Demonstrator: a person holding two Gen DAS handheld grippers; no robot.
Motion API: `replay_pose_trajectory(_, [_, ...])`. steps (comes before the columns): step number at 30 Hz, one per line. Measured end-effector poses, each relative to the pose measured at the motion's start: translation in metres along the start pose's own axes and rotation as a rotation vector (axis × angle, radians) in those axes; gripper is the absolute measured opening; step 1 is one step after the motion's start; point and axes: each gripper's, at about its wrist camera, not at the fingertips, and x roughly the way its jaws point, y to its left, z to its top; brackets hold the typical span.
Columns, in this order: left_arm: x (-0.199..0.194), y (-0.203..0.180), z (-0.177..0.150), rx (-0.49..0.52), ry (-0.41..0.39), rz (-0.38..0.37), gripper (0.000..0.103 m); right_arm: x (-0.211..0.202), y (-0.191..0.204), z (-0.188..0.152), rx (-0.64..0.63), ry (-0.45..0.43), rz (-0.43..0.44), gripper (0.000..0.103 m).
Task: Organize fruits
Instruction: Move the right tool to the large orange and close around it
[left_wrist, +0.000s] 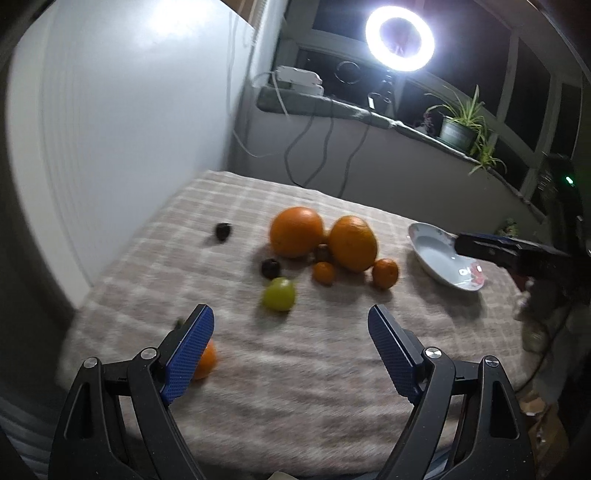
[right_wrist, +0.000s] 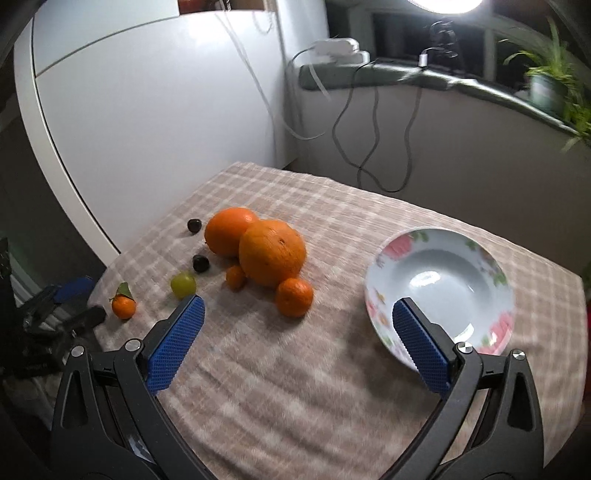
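Note:
Two large oranges (left_wrist: 295, 231) (right_wrist: 272, 253) sit side by side mid-table, with small tangerines (right_wrist: 294, 297), a green grape (left_wrist: 279, 294) (right_wrist: 183, 284) and dark plums (right_wrist: 201, 263) around them. A leafy tangerine (right_wrist: 123, 306) lies at the table's left edge, half hidden behind my left finger in the left wrist view. A flowered white plate (right_wrist: 439, 291) (left_wrist: 436, 258) rests empty on the right. My left gripper (left_wrist: 291, 317) hovers open above the near cloth, nothing between its fingers. My right gripper (right_wrist: 297, 310) is open too, its right finger over the plate's near rim.
A checked beige cloth (right_wrist: 332, 369) covers the table. A white fridge (right_wrist: 147, 92) stands at the left, cables and a ledge with a potted plant (left_wrist: 458, 125) and ring light (left_wrist: 399, 38) behind. The table drops off at left and right edges.

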Motion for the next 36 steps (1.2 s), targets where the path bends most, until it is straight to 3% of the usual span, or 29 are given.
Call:
replay_pose_trajectory(11, [0.058, -0.035, 0.023, 0.009, 0.042, -0.130, 0.082, 0.067, -0.008, 0.047, 0.087, 0.174, 0.225, 0.103])
replay_pose_trajectory(14, [0.075, -0.041, 0.027, 0.003, 0.058, -0.144, 0.078, 0.088, -0.013, 0.055, 0.140, 0.221, 0.240, 0.103])
replay_pose_trajectory(20, [0.094, -0.045, 0.035, -0.014, 0.069, -0.153, 0.070, 0.127, -0.033, 0.053, 0.264, 0.314, 0.282, 0.092])
replay_pose_trajectory(36, [0.124, -0.052, 0.047, -0.017, 0.099, -0.162, 0.061, 0.156, -0.040, 0.048, 0.328, 0.367, 0.334, 0.090])
